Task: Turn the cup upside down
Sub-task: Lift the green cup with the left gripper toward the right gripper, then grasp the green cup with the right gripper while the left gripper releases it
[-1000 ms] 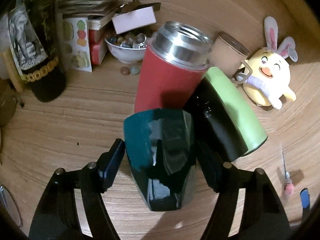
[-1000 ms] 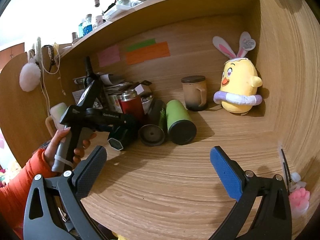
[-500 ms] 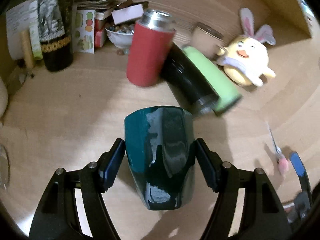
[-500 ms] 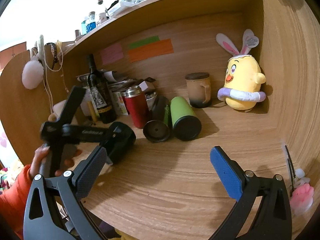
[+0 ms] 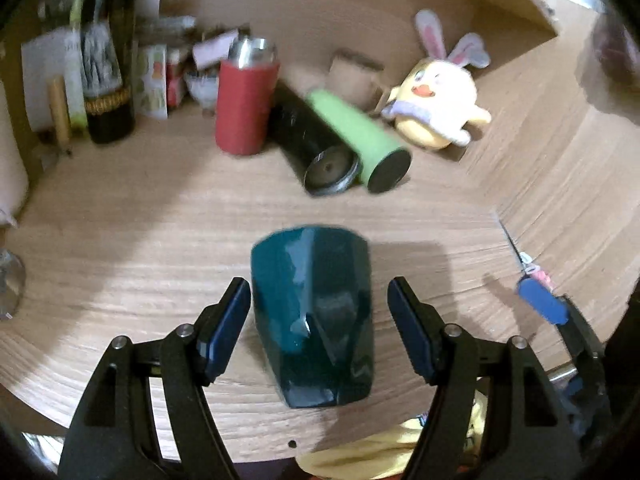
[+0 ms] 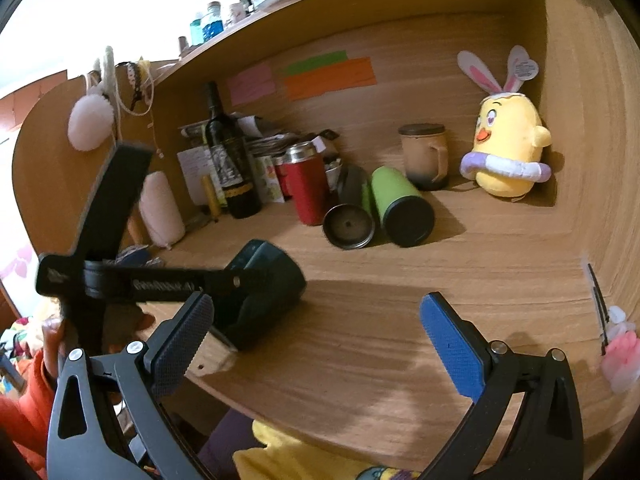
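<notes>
Logging items from my remote station. Cup [image 5: 314, 320]: teal, faceted, held clear of the desk [image 5: 120, 248] near its front edge, one end pointing away from the camera. Left gripper [image 5: 318, 326]: I read its jaws closed onto the cup's sides; a thin gap shows at each pad, contact uncertain through blur. Right gripper [image 6: 316, 344]: jaws spread wide, nothing between them, hovering over the desk's front edge. Behind: red flask [image 5: 244, 104] upright; black flask [image 5: 312, 144] and green flask [image 5: 360, 136] lying side by side; bunny toy [image 5: 436, 96] at the back corner.
</notes>
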The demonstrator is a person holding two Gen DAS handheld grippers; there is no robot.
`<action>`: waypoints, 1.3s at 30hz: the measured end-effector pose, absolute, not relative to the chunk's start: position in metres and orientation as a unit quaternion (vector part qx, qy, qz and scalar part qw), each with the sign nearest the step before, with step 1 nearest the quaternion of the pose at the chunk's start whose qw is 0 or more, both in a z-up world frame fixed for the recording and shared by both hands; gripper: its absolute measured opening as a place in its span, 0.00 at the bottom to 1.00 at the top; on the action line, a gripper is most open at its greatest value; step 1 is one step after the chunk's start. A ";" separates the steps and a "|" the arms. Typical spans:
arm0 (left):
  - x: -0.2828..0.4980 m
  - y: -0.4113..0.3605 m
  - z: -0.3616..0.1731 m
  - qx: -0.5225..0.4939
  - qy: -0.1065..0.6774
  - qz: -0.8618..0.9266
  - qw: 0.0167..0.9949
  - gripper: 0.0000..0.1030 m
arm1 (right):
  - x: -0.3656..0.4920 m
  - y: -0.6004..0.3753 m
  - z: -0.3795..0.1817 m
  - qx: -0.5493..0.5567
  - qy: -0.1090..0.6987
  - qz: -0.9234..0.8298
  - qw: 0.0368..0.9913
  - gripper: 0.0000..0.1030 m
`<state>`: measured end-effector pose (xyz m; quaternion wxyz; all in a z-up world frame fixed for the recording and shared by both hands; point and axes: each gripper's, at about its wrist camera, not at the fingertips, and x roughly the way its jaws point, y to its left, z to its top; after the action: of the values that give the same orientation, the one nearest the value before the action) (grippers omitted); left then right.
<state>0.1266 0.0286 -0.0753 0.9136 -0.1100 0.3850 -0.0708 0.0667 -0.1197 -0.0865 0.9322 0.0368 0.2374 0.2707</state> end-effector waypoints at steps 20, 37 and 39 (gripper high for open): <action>0.120 0.083 -0.068 -0.045 0.314 0.009 0.948 0.33 | 0.109 -0.023 -0.138 0.004 0.308 0.328 0.893 0.68; 0.152 0.058 -0.090 -0.043 0.354 -0.048 0.933 0.09 | 0.092 -0.058 -0.121 -0.011 0.270 0.314 0.910 0.54; 0.154 0.060 -0.092 -0.048 0.359 -0.052 0.931 0.09 | 0.091 -0.061 -0.116 -0.013 0.261 0.313 0.913 0.54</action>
<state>0.1540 0.0599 -0.0925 0.9307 -0.0477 0.3590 -0.0522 0.0913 -0.0606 -0.1161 0.9131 -0.0130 0.2610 0.3128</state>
